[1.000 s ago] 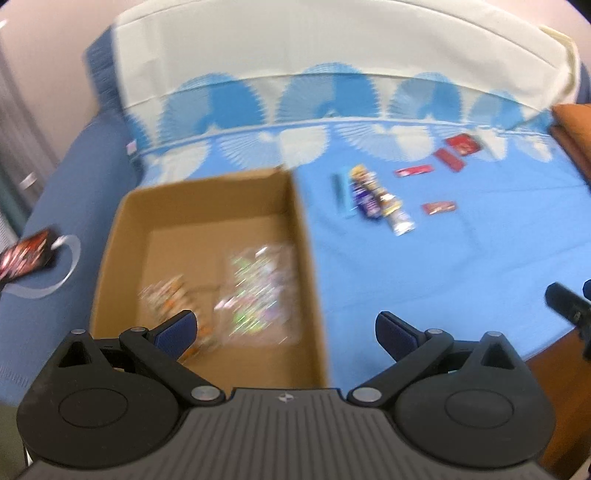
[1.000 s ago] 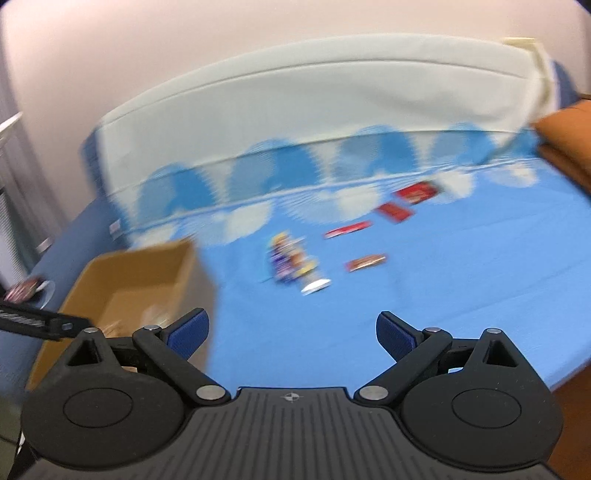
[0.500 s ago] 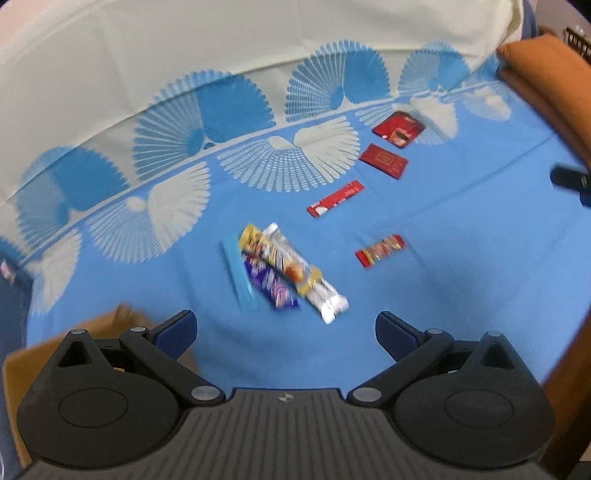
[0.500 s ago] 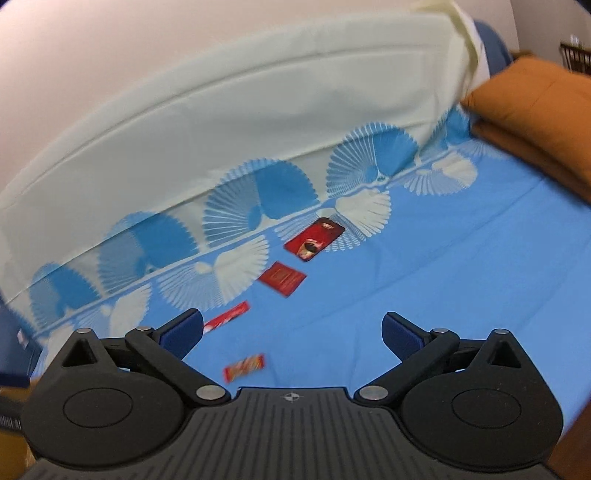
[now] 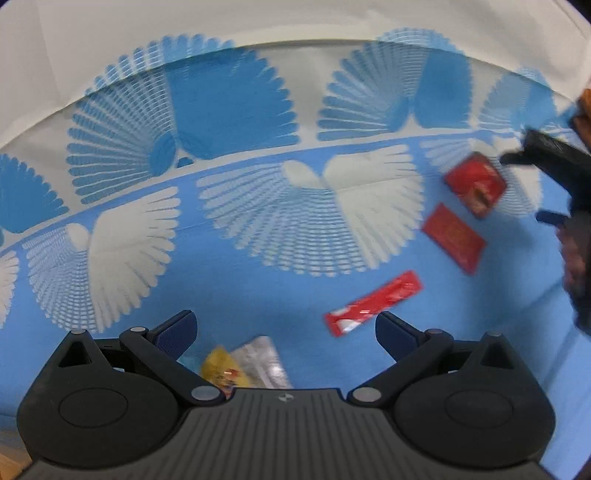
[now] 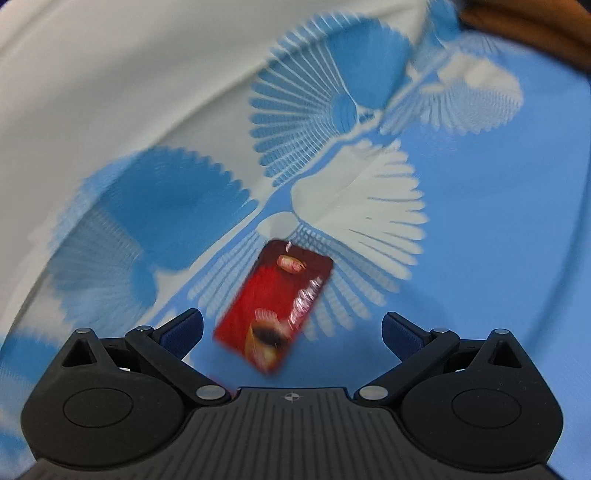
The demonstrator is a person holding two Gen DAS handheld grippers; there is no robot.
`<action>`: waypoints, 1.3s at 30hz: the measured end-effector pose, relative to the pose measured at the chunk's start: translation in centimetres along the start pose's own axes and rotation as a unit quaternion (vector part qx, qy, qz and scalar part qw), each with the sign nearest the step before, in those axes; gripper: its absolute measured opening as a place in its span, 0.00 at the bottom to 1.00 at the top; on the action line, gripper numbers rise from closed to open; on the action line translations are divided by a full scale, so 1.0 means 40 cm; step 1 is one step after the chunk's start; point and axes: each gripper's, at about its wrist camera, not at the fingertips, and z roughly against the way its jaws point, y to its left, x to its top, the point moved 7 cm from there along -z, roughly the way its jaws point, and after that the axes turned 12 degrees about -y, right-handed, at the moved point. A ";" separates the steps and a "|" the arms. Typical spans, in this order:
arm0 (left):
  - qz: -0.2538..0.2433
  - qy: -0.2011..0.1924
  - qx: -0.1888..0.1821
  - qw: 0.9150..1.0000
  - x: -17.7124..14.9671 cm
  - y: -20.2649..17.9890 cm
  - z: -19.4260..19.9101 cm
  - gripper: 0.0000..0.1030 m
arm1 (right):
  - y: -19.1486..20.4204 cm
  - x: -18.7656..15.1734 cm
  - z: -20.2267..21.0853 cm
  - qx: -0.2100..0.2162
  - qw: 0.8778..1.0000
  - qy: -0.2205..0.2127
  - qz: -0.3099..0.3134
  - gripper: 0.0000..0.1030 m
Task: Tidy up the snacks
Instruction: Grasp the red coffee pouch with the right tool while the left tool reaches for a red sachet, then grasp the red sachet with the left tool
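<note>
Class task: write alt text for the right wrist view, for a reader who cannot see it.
The open right gripper hovers over a blurred red snack packet that lies flat between its fingers, untouched, on a blue bedsheet printed with white and blue fan shapes. An orange pillow edges the top right corner.

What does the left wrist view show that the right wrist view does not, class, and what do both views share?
Only the left wrist view shows the long red stick pack, a flat red packet, the yellow and silver wrappers and the right gripper seen from the side. Only the right wrist view shows an orange cushion. Both show the larger red packet and the blue fan-patterned sheet.
</note>
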 end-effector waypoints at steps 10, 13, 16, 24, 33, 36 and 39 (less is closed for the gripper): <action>0.035 0.009 0.007 0.999 -0.024 0.049 -0.037 1.00 | 0.167 -0.133 -0.146 -0.048 0.967 -0.072 0.238 0.65; 0.042 -0.002 -0.020 0.999 0.009 -0.012 -0.041 1.00 | 0.112 -0.124 -0.071 -0.027 0.974 -0.060 0.218 0.50; 0.057 -0.012 -0.062 0.996 0.052 -0.101 -0.067 1.00 | -0.003 -0.093 0.057 -0.009 0.978 -0.071 0.195 0.49; 0.075 0.034 -0.107 0.991 0.121 -0.399 -0.246 1.00 | -0.344 -0.105 0.271 -0.063 0.973 -0.062 0.215 0.49; 0.013 0.057 -0.017 0.998 0.103 -0.485 -0.340 1.00 | -0.447 -0.165 0.251 -0.083 0.979 -0.059 0.176 0.60; 0.013 0.037 -0.005 0.999 0.099 -0.498 -0.331 0.94 | -0.446 -0.182 0.260 -0.085 0.976 -0.068 0.187 0.64; -0.024 0.005 -0.023 0.999 0.106 -0.536 -0.272 0.53 | -0.436 -0.187 0.262 -0.091 0.971 -0.076 0.209 0.62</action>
